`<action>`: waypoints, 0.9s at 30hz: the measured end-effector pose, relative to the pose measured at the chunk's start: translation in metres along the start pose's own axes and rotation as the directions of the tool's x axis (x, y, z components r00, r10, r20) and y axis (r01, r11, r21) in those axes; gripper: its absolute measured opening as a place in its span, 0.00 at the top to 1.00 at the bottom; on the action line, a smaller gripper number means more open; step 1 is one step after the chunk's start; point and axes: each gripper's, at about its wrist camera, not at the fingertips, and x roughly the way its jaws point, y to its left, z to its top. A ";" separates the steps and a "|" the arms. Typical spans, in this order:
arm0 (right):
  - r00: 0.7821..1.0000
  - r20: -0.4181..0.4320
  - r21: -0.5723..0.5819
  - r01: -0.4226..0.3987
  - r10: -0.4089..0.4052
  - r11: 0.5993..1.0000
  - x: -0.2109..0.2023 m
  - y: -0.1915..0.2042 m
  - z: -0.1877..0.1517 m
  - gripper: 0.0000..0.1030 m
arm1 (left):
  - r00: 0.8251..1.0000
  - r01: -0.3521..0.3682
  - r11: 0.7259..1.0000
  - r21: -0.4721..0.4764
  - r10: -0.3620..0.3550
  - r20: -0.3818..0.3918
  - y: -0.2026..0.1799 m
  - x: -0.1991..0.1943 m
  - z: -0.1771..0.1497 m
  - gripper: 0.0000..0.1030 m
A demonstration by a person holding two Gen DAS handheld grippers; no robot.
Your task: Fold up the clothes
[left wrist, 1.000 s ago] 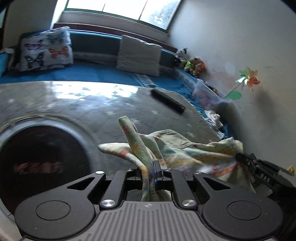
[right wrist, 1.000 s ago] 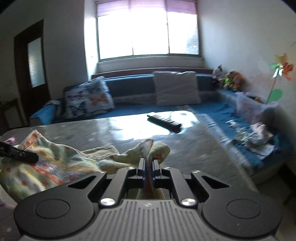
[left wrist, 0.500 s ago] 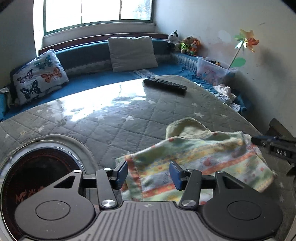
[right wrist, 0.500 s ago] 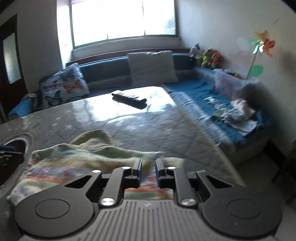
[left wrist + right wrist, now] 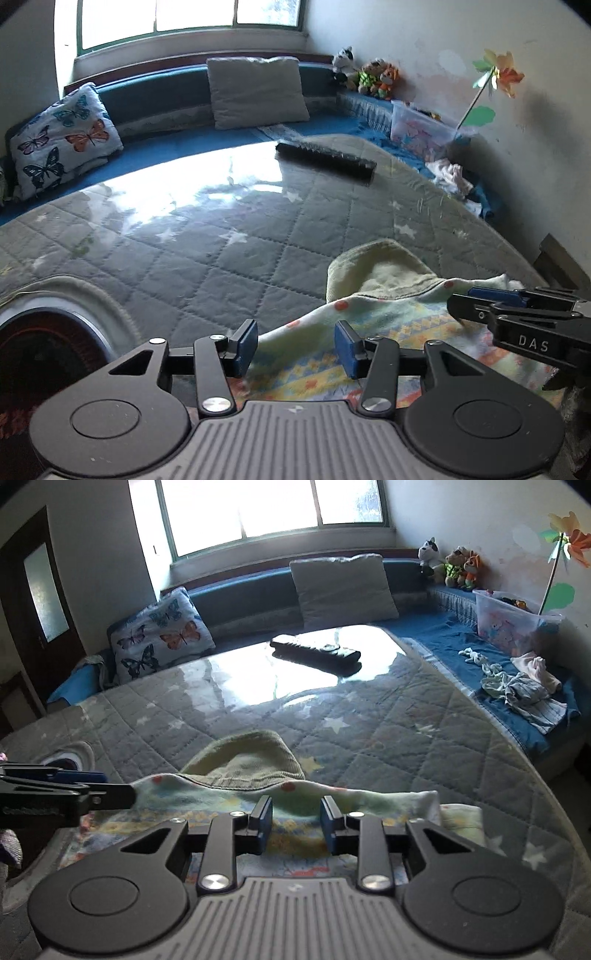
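A small garment (image 5: 373,328) with a coloured pattern and a pale green lining lies spread on the quilted grey table cover (image 5: 221,258). My left gripper (image 5: 295,347) hangs low over its left edge. The blue pads stand apart and the jaws are closing a little, with cloth lying under the gap and not pressed. My right gripper (image 5: 296,827) hovers over the garment's (image 5: 240,771) right part with its jaws opening, pads clear of the cloth. Each gripper shows in the other's view: the right gripper (image 5: 476,306) at the right edge, the left gripper (image 5: 92,790) at the left edge.
A black remote control (image 5: 314,651) lies at the far side of the table. A dark round opening (image 5: 37,350) sits at the near left. Behind is a blue sofa with a butterfly cushion (image 5: 62,140), a grey cushion (image 5: 343,583), loose clothes (image 5: 524,690) and a plastic box (image 5: 509,624).
Both grippers were shut on lifted folds of the garment a second ago. They have let go and sunk, and the garment now lies flat on the table.
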 end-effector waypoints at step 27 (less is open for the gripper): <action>1.000 0.017 -0.155 0.025 -0.023 0.988 -0.079 0.072 -0.091 0.24 | 1.000 -0.021 0.996 0.087 0.019 0.021 -0.024 -0.077 -0.094 0.47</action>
